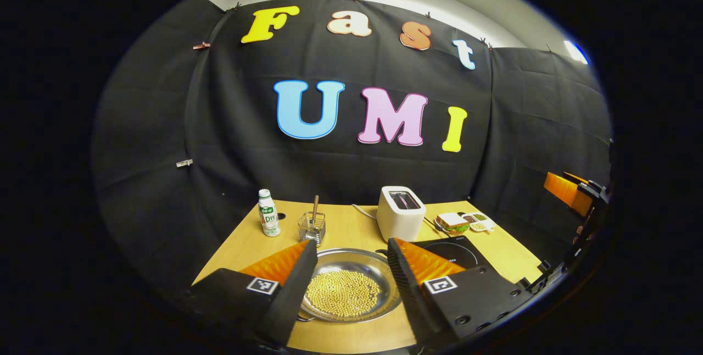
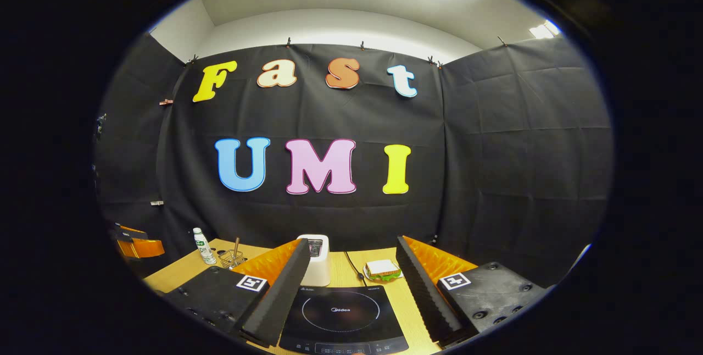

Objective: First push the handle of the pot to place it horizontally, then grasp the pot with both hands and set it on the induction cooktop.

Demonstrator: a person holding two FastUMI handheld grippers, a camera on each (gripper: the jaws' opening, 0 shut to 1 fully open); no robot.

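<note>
A shallow steel pot (image 1: 351,283) holding yellow beans sits on the wooden table, framed between the fingers of my left gripper (image 1: 351,248), which is open and above it. A bit of its handle (image 1: 305,319) peeks out at the near left rim. The black induction cooktop (image 1: 458,253) lies just right of the pot. In the right gripper view the cooktop (image 2: 340,314) lies below and between the fingers of my open right gripper (image 2: 351,248). The left gripper (image 2: 134,245) shows far off at the left edge there, and the right gripper (image 1: 571,190) at the right edge of the left gripper view.
A white toaster (image 1: 401,212) stands behind the cooktop, with a plate with a sandwich (image 1: 453,223) and small dishes to its right. A drink bottle (image 1: 268,212) and a wire holder with a utensil (image 1: 312,226) stand at the back left. Black cloth walls the table.
</note>
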